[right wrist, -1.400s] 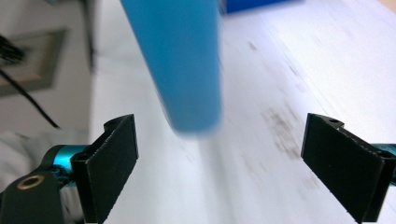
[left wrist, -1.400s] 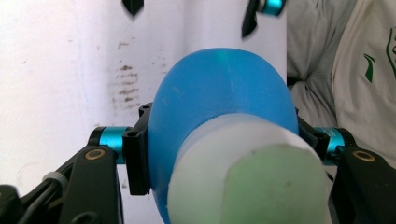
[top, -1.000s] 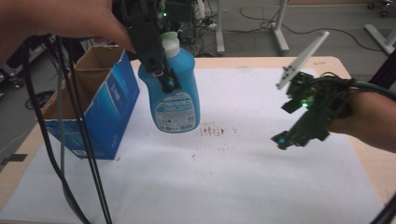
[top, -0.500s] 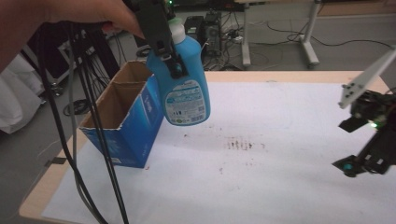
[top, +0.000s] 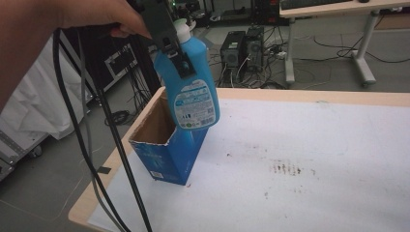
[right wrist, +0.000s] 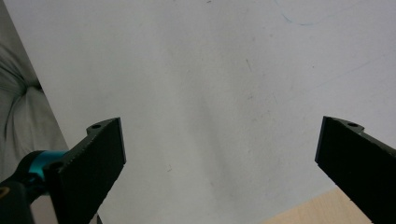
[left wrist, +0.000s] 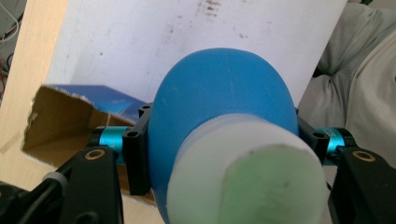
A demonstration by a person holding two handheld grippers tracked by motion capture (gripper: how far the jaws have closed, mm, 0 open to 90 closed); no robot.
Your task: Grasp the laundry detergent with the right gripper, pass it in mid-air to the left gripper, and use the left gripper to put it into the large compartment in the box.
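Note:
A blue detergent bottle point(top: 192, 92) with a white cap hangs upright in the air, held near its neck by my left gripper point(top: 167, 36), which is shut on it. Its base hovers just over the far right rim of an open blue cardboard box point(top: 167, 145) at the table's left edge. Looking down from the left gripper view, the bottle point(left wrist: 224, 98) bulges between the black jaws, with the box point(left wrist: 70, 121) opening below to the left. My right gripper point(right wrist: 219, 158) is open above the white sheet, nothing between its jaws.
A white sheet point(top: 314, 159) with some dark specks point(top: 285, 168) covers the wooden table point(top: 309, 95). Black cables point(top: 111, 135) trail down from the left gripper beside the table's left edge. Computer towers point(top: 241, 48) and desk legs stand on the floor beyond.
The left gripper has carried the bottle left, from beside the box to over its rim. The right gripper, seen at the right before, has left the high view.

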